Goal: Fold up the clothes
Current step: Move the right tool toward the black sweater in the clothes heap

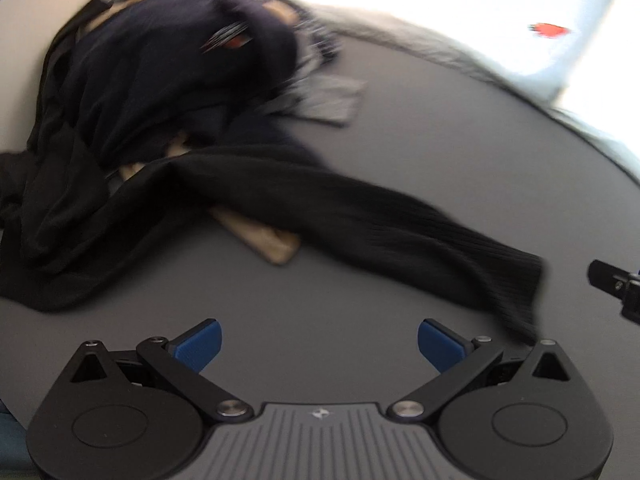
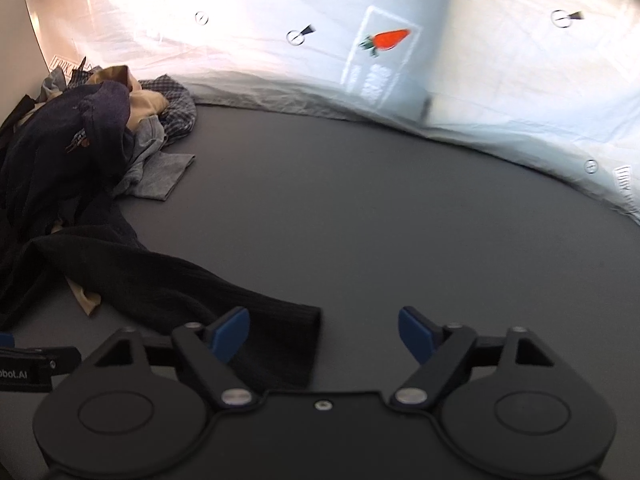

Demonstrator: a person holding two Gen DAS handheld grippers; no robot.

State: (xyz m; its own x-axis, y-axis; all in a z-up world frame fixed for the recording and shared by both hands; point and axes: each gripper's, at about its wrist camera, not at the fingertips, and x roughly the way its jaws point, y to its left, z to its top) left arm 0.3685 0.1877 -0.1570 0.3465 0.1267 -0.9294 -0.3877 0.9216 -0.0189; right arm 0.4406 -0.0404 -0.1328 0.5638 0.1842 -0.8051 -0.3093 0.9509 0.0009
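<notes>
A heap of clothes (image 1: 152, 80) lies on the grey table (image 1: 400, 140), dark navy and black pieces on top, with tan and grey ones under them. From it a black ribbed sleeve (image 1: 360, 224) stretches out toward my grippers, its cuff at the lower right. My left gripper (image 1: 318, 346) is open over bare table, just short of the sleeve. In the right wrist view the same sleeve (image 2: 192, 292) ends in a cuff (image 2: 288, 336) that lies by the left finger of my right gripper (image 2: 324, 336). The right gripper is open, and its pads do not press on the cloth.
A white sheet (image 2: 360, 40) printed with carrots and small marks hangs behind the table's far edge. A grey garment (image 2: 160, 176) and a checked one (image 2: 176, 104) spill from the heap's right side. The other gripper's black frame (image 1: 618, 284) shows at the right edge.
</notes>
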